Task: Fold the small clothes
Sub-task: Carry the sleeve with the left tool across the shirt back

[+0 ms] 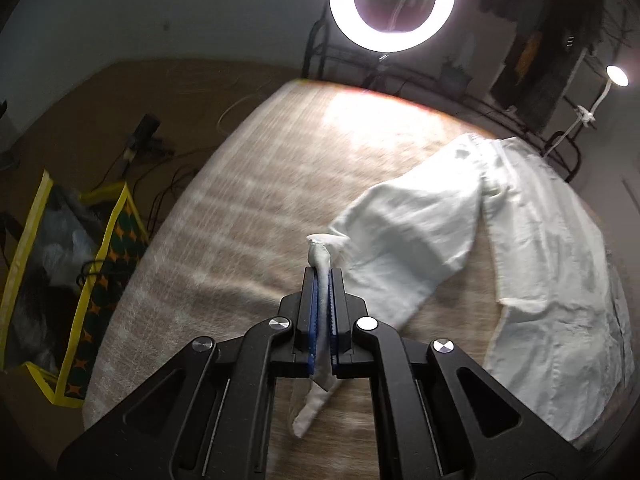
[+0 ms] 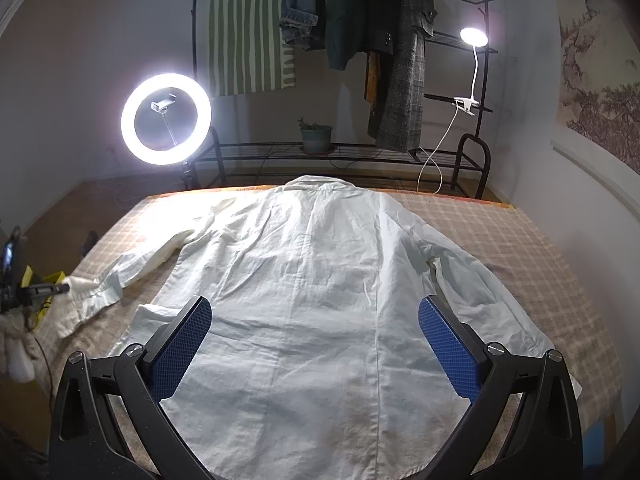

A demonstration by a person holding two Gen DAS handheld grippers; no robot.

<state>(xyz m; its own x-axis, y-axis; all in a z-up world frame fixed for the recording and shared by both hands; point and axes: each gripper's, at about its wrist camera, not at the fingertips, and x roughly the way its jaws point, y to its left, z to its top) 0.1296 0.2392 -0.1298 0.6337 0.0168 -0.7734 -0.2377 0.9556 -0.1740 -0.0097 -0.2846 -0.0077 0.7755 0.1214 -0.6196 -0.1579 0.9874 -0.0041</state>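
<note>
Left wrist view: the left gripper point(image 1: 323, 276) is pinching the cuff of the white cotton shirt point(image 2: 320, 280) lying on the checked bed point(image 2: 520, 248) — soft, light, best gripped at edges — right gripper point(image 2: 316, 344) is hovering agape, empty.

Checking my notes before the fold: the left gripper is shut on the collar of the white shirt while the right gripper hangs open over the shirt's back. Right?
Not quite: the left gripper is shut on the sleeve cuff of the white shirt, not the collar, as the left wrist view shows. The right gripper does hang open.
</note>
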